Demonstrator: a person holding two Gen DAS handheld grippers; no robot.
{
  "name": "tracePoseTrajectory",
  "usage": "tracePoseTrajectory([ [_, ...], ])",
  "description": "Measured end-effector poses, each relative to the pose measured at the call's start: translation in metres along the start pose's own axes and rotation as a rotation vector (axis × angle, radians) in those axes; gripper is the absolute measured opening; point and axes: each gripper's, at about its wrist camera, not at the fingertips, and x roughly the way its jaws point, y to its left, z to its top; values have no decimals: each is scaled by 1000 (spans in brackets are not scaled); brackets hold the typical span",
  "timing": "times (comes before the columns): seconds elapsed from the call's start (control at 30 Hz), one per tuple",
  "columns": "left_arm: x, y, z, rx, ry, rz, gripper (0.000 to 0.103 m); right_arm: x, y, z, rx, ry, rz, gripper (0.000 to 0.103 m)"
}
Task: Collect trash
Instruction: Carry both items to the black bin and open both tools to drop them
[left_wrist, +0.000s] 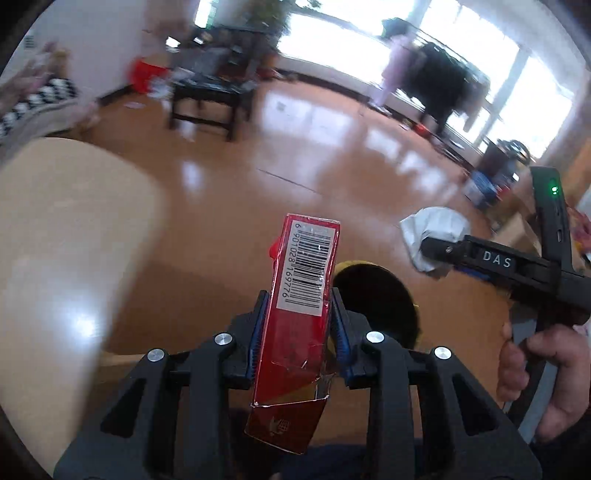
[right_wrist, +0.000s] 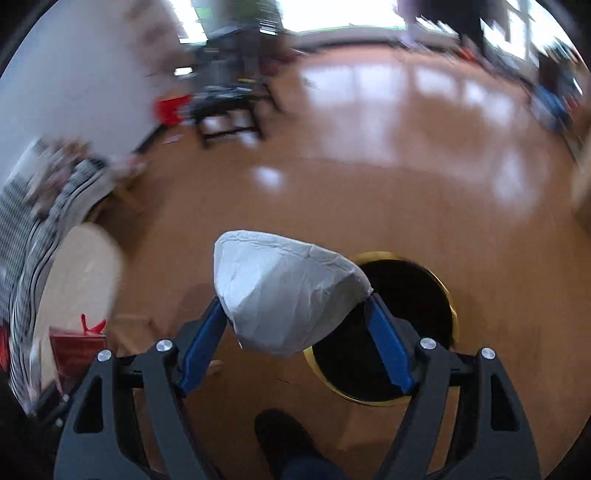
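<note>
Fingers (left_wrist: 258, 332) clamped around red box (left_wrist: 303, 280)

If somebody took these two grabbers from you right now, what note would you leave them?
Left gripper: fingers clamped on the red box.
Right gripper: fingers around the crumpled white paper, carried between them.
The bin, dark inside with a gold rim, stands on the floor just ahead, below both.
Done: both pieces picked up.
Left: bring each over the bin's mouth and let go; neither has been dropped yet.
</note>
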Motion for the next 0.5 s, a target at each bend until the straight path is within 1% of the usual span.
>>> tracePoseTrajectory([
  [0.03,17,-10,1,10,22,-19,31,6,-14,2,36,15,-6,75],
  [0.07,42,-22,1,27,53,-39,31,10,-26,5,52,25,-15,75],
  [0.13,75,-34,2,67,96,-68,31,20,-45,8,75,44,-40,75],
  [0.2,101,-50,1,107,133,-106,31,27,-62,10,117,65,-32,75],
  [0.27,123,-67,-3,147,158,-119,31,36,-77,11,156,93,-26,75],
  [0.3,129,-65,-2,157,167,-127,31,40,-75,16,166,100,-28,75],
  [0.33,137,-72,-5,167,176,-135,31,43,-80,17,179,109,-31,75],
  [0.4,155,-78,-7,178,197,-146,31,46,-85,18,192,113,-45,75],
  [0.5,174,-88,-3,202,204,-154,31,45,-90,19,206,110,-49,76],
])
